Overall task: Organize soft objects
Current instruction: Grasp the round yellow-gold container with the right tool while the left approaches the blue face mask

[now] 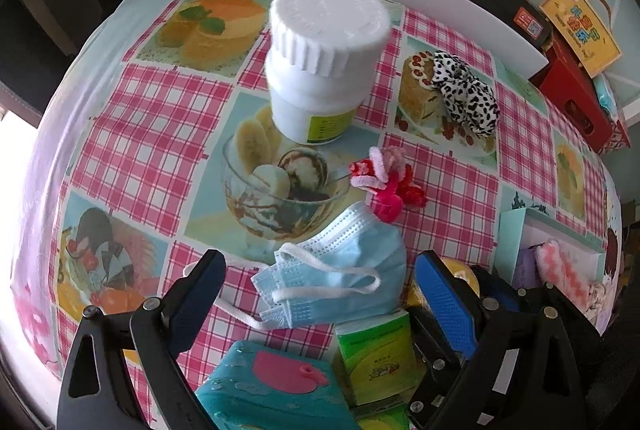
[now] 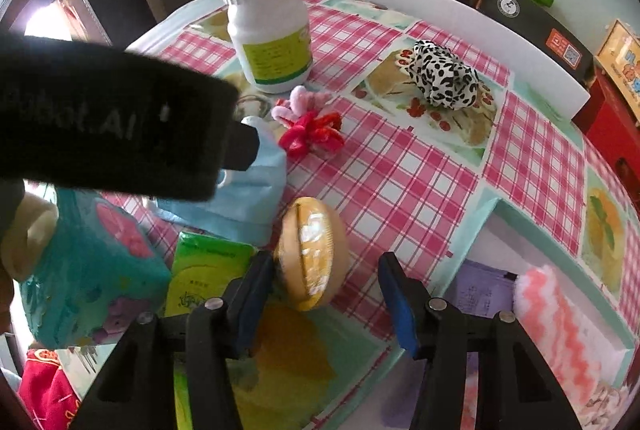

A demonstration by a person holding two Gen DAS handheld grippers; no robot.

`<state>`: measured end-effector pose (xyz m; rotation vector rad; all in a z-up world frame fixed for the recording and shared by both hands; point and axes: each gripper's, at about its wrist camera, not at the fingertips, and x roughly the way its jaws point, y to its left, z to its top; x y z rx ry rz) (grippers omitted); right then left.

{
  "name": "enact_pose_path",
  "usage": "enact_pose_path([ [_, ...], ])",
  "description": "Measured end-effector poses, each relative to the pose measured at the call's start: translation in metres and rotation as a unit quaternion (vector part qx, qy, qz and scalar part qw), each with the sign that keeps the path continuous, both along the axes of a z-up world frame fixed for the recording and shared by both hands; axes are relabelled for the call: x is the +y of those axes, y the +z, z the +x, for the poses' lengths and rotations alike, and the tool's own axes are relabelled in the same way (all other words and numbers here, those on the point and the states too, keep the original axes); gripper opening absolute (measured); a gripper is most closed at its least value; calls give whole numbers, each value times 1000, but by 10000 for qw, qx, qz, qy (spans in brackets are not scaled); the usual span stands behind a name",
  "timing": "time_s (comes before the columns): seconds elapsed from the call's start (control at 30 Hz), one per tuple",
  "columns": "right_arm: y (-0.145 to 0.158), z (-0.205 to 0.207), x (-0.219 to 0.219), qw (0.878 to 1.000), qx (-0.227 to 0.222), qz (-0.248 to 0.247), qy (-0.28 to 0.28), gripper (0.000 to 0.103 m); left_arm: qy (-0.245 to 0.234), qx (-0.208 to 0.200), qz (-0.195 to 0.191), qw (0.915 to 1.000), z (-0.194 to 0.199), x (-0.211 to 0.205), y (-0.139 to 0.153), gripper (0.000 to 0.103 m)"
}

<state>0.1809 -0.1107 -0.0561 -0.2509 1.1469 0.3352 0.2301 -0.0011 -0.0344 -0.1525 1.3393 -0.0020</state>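
Note:
A crumpled blue face mask [image 1: 336, 270] lies on the checked tablecloth between the wide-apart fingers of my left gripper [image 1: 320, 260], which stands open without pressing it. In the right wrist view a round tan bun-shaped squishy toy [image 2: 312, 254] sits between the fingers of my right gripper [image 2: 326, 258]. The left pad is against it and a gap remains at the right pad. A black-and-white spotted scrunchie [image 1: 464, 93] and a pink and red fuzzy ornament [image 1: 384, 181] lie farther back. The left gripper's black body [image 2: 100, 117] hides part of the mask [image 2: 248, 205].
A white pill bottle [image 1: 320, 61] stands mid-table. A teal wipes pack [image 1: 272, 386] and a green tissue pack [image 1: 376, 358] lie near the front. A teal-rimmed box [image 2: 492, 213] at the right holds a pink-and-white fluffy item [image 2: 560, 318]. A white board [image 2: 460, 29] and boxes line the back.

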Motion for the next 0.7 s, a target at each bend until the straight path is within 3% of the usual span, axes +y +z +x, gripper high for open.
enact_pose_path([
  [0.27, 2, 0, -5, 9997, 55, 215, -42, 52, -109, -13, 277, 9996, 5, -17, -3, 96],
  [0.7, 5, -19, 1, 9994, -53, -63, 325, 59, 274, -222, 114, 9993, 1, 11, 11, 96],
])
